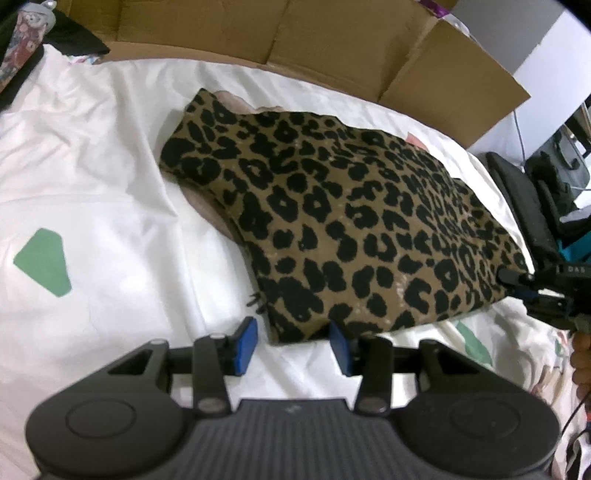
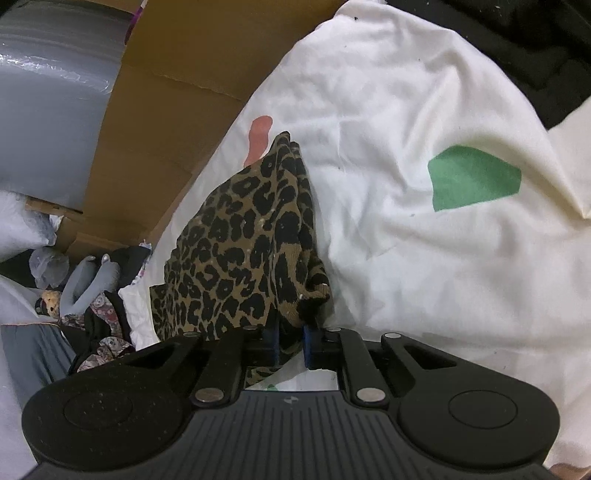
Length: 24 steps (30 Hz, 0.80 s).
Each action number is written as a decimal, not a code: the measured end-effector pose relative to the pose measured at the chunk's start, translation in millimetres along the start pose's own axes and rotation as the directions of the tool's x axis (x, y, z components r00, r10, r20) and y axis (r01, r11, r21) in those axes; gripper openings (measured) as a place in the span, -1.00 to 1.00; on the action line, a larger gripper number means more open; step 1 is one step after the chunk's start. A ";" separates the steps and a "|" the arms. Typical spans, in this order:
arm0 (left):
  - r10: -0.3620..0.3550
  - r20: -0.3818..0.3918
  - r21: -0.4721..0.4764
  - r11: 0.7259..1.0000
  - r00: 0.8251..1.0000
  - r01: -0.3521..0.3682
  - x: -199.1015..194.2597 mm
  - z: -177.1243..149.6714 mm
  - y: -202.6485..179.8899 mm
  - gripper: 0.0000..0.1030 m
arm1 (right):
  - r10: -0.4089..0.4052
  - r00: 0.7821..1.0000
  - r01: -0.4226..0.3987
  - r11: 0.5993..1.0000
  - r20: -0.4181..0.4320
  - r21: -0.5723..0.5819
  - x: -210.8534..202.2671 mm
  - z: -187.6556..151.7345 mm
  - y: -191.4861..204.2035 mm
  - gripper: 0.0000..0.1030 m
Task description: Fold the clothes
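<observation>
A leopard-print garment (image 1: pixel 343 221) lies folded on a white sheet (image 1: pixel 103 184). My left gripper (image 1: pixel 293 341) is open, its blue pads on either side of the garment's near corner, just above the sheet. My right gripper (image 2: pixel 291 341) is shut on the garment's edge (image 2: pixel 251 251), with a bunch of cloth pinched between its blue pads. The right gripper also shows at the right edge of the left wrist view (image 1: pixel 517 280), at the garment's right corner.
The sheet has green (image 1: pixel 44 260) and pink (image 2: pixel 260 136) patches. A cardboard wall (image 1: pixel 295 33) stands along its far side. A dark chair (image 1: pixel 524 199) is at the right. Piled clothes and a grey soft toy (image 2: pixel 92 280) lie beside the bed.
</observation>
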State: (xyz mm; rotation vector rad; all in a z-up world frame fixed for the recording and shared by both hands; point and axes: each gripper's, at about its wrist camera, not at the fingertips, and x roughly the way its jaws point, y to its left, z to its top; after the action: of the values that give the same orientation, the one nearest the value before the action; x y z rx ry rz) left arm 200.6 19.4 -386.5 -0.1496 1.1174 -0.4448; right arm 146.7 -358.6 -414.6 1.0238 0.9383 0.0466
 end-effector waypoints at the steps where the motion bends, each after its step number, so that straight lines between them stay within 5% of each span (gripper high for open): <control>1: -0.010 0.004 -0.010 1.000 1.000 0.010 0.4 0.3 1.4 -0.11 | -0.001 1.000 0.001 1.000 -0.001 0.003 1.1 -0.3 -0.9 -0.79; 9: -0.120 0.043 -0.023 0.992 0.992 0.121 9.5 3.1 12.1 -0.08 | -0.007 1.000 0.007 1.000 -0.010 0.023 9.5 -2.3 -8.5 -0.70; 17: -0.117 0.026 -0.092 0.989 0.993 0.119 5.7 3.3 16.5 -0.79 | 0.010 1.000 -0.010 0.999 0.005 0.036 8.2 -3.1 -12.2 -0.76; 24: -0.127 -0.009 -0.114 0.986 0.992 0.125 -10.8 10.6 7.6 -0.89 | 0.023 1.000 -0.023 1.000 0.021 -0.005 -3.7 1.0 -2.1 -0.80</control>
State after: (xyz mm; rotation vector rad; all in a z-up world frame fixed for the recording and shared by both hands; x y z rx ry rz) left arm 208.2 29.7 -375.4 -0.3182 1.1540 -0.4957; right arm 144.3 -362.1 -413.6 1.0285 0.9071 0.0574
